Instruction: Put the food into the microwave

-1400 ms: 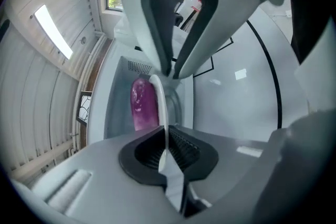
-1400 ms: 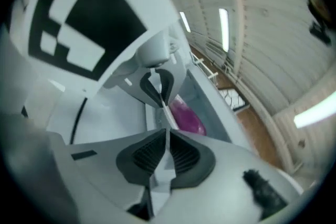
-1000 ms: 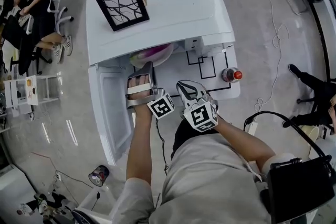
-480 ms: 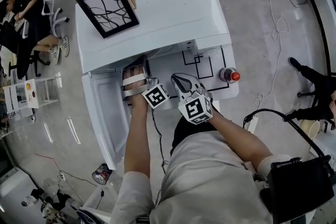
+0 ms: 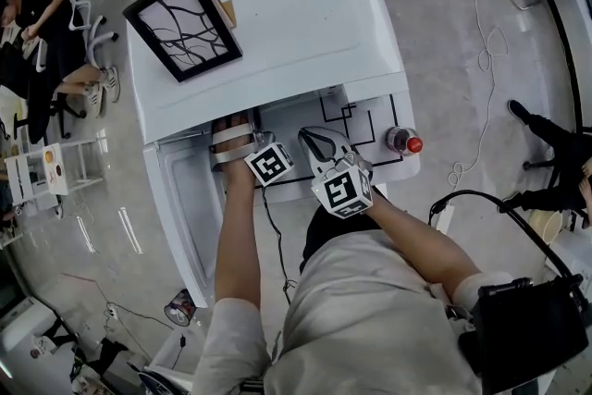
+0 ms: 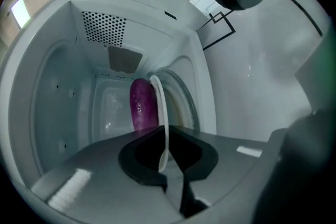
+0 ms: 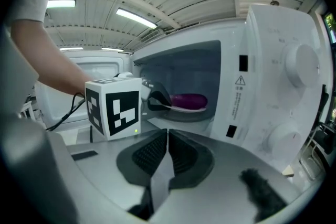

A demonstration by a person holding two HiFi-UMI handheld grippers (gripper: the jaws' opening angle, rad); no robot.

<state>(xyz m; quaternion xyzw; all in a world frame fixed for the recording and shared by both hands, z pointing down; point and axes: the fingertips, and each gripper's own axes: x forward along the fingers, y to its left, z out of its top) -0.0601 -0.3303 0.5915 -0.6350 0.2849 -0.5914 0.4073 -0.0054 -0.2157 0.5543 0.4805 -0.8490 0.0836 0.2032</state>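
A white table (image 5: 381, 129) marked with black lines bears a boxy white microwave oven (image 5: 277, 14) with its door (image 5: 180, 208) swung open. Inside the microwave, the left gripper (image 6: 167, 155) pinches the rim of a thin white plate (image 6: 160, 113) carrying a glossy purple eggplant (image 6: 140, 105); its jaws have just been closing. Just outside the microwave's opening, the right gripper (image 7: 167, 149) has its fingers pressed together, holding nothing.

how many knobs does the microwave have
2, both on the microwave front panel, right of its open cavity: the upper knob and the lower knob beneath it. None seems hidden.
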